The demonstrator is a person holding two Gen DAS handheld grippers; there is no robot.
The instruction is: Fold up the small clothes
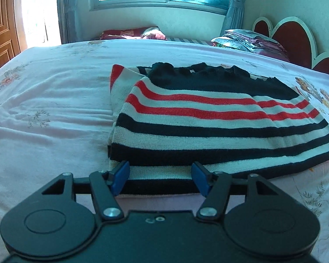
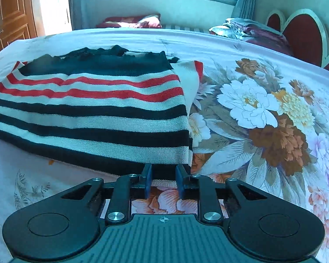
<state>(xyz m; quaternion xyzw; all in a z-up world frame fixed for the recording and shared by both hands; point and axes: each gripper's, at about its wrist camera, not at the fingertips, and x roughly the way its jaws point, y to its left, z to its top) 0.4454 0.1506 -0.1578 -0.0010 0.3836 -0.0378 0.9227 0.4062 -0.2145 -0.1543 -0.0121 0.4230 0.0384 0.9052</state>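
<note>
Lying on the bedsheet (image 1: 54, 92) is a striped sweater (image 1: 208, 118), folded, with black, white and red bands and a black collar end at the far side. Left gripper (image 1: 160, 178) sits at the near hem toward the garment's left corner; blue pads (image 1: 120, 177) stand fairly wide, hem band between them, not visibly pressed. Right gripper (image 2: 163, 180) sits at the near right corner of the sweater (image 2: 94, 109); pads (image 2: 148, 180) narrow, with the hem edge in the gap, contact not resolvable. Floral print on the sheet (image 2: 263, 114) lies just beside the sweater's right edge. No containers in view; folded bedding (image 1: 247, 40) is stacked near the headboard (image 1: 296, 37).
</note>
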